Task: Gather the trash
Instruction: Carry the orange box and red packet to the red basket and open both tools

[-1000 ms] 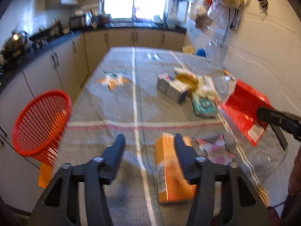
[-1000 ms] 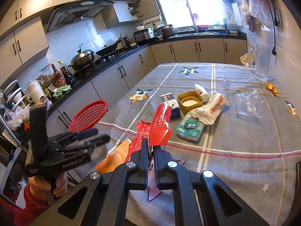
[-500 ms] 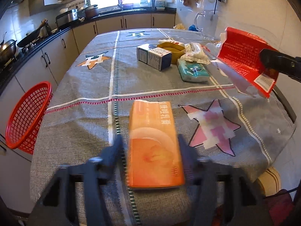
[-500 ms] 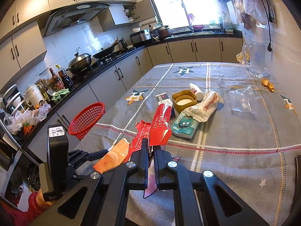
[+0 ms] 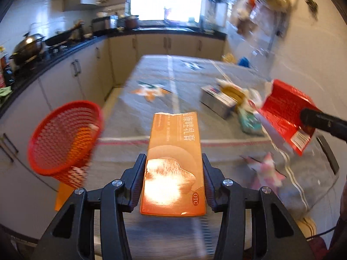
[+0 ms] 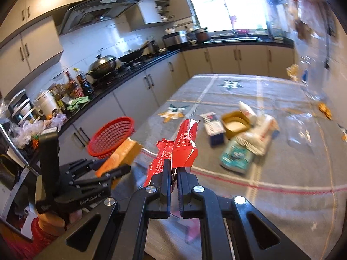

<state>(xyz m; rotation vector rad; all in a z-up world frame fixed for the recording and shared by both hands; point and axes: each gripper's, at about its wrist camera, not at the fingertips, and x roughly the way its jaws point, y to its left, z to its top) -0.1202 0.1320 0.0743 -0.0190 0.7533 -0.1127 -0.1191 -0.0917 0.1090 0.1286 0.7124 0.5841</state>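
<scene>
Table edge (image 5: 329, 151) near; left claw (image 5: 173, 171) clamps orange box (image 5: 173, 162), right claw (image 6: 172, 173) pinches red wrapper (image 6: 184, 147).

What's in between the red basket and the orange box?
Nothing sits between them. In the left wrist view, only bare gray tablecloth and the table's edge separate the red basket from the orange box in the left gripper.
</scene>
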